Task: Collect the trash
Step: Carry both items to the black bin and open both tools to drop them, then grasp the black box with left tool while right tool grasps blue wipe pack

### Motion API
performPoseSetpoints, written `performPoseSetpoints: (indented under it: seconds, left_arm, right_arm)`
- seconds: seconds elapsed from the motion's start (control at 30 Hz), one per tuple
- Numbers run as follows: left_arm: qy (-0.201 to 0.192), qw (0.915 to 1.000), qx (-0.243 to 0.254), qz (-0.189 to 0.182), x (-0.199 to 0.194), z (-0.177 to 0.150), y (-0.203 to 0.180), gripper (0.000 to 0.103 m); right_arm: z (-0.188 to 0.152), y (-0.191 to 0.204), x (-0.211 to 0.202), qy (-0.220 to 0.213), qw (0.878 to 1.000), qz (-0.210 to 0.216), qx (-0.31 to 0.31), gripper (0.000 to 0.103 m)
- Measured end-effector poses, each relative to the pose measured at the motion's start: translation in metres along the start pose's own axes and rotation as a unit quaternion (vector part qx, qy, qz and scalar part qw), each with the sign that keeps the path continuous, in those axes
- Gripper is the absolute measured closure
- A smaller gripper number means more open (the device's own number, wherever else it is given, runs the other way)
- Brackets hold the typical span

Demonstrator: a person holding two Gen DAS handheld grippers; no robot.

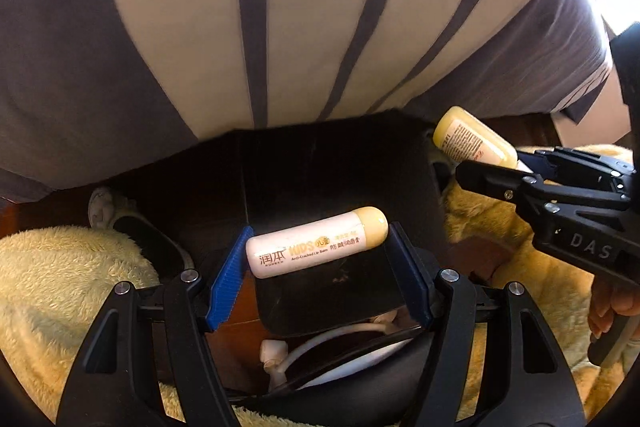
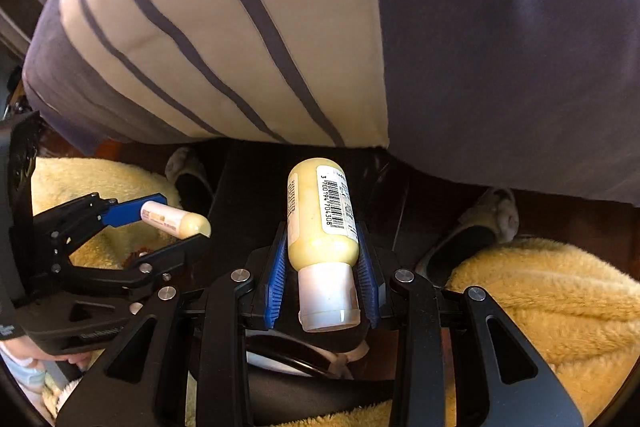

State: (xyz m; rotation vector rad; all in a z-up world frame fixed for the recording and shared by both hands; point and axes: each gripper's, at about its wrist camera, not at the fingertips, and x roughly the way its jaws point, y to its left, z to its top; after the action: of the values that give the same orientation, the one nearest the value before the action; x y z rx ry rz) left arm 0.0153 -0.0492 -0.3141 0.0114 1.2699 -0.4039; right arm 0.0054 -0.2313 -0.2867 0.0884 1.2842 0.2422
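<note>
Both grippers point steeply down over a dark bin [image 1: 320,163] that stands on the wooden floor against the foot of a bed. The left gripper [image 1: 318,247] pinches a white lip balm tube [image 1: 316,242] lengthwise, one blue pad on its flat end and the other on its rounded yellow cap, so the tube lies crosswise between the fingers, right above the bin's black interior. From the right wrist view the same tube [image 2: 176,220] sticks out of the left gripper [image 2: 172,227] toward the bin [image 2: 248,187]. The right gripper [image 2: 326,279] is pressed tight on a small bottle [image 2: 320,219] of pale yellow cream, its blue pads gripping the bottle's shoulder beside the white cap [image 2: 328,303]; the cap sits nearest the camera and the barcode label faces up. In the left view that bottle [image 1: 474,139] hangs at the bin's right edge, held by the right gripper [image 1: 492,167]. Above everything bulges a duvet [image 1: 280,7], cream with grey stripes and grey borders. Fluffy yellow trouser legs [image 2: 540,291] flank the bin, and a slipper [image 2: 472,231] shows on each side. A hand [image 1: 612,307] grips the right handle.
</note>
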Motion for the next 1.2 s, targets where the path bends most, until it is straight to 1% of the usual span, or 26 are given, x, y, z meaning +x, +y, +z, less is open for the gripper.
performPoseSetpoints:
  seconds: [0.13,0.27,0.33,0.4,0.47,0.53,0.57,0.63,0.67,0.73,0.8,0.87,0.93,1.0,1.1,1.2]
  left_arm:
    - [0.016,0.9999,0.003,0.0,0.013,-0.002,-0.001,0.039]
    - [0.02,0.9998,0.003,0.001,0.013,-0.003,-0.002,0.038]
    - [0.02,0.9998,0.002,0.003,0.012,-0.004,-0.001,0.039]
    - [0.021,0.9998,0.001,0.005,0.014,-0.003,0.001,0.038]
    - [0.015,0.9998,0.003,0.013,0.011,-0.002,0.0,0.024]
    - [0.006,0.9998,0.006,0.02,0.006,-0.001,-0.001,0.017]
    - [0.001,0.9998,0.007,0.021,0.003,0.0,-0.002,0.015]
    - [-0.008,0.9996,0.01,0.025,-0.002,0.001,-0.003,0.013]
    - [-0.014,0.9995,0.01,0.028,-0.007,0.002,-0.004,0.012]
    - [-0.028,0.9991,0.008,0.03,-0.016,0.004,-0.002,0.012]
    - [-0.046,0.9984,0.005,0.032,-0.029,0.007,0.0,0.012]
    - [-0.071,0.9968,0.003,0.038,-0.051,0.011,0.0,0.012]
    - [-0.092,0.9947,0.003,0.045,-0.071,0.016,-0.001,0.012]
    - [-0.115,0.9918,0.004,0.056,-0.09,0.021,-0.001,0.011]
    - [-0.149,0.9868,0.005,0.064,-0.118,0.029,0.001,0.011]
    - [-0.177,0.9815,0.007,0.074,-0.142,0.04,0.004,0.01]
  right_arm:
    - [0.006,0.004,0.004,0.004,1.0,0.002,0.002,0.07]
    - [0.012,0.003,0.001,-0.003,1.0,0.003,0.003,0.068]
    - [0.014,0.004,0.0,-0.007,1.0,0.002,0.006,0.057]
    - [0.015,0.0,0.0,-0.012,1.0,-0.001,0.009,0.054]
    - [0.016,-0.002,-0.004,-0.019,1.0,-0.007,0.011,0.052]
    - [0.017,-0.006,-0.01,-0.027,0.999,-0.011,0.015,0.047]
    - [0.017,-0.008,-0.013,-0.032,0.999,-0.012,0.017,0.046]
    - [0.018,-0.011,-0.021,-0.042,0.999,-0.015,0.02,0.039]
    - [0.019,-0.013,-0.026,-0.048,0.998,-0.017,0.021,0.036]
    - [0.022,-0.014,-0.04,-0.066,0.997,-0.017,0.023,0.027]
    - [0.025,-0.016,-0.06,-0.095,0.995,-0.014,0.023,0.022]
    - [0.028,-0.018,-0.08,-0.124,0.992,-0.016,0.024,0.02]
    - [0.031,-0.022,-0.102,-0.155,0.987,-0.02,0.028,0.014]
    - [0.034,-0.024,-0.124,-0.185,0.982,-0.024,0.029,0.011]
    - [0.042,-0.024,-0.154,-0.223,0.974,-0.042,0.019,0.011]
    - [0.054,-0.028,-0.168,-0.242,0.969,-0.051,0.012,0.01]
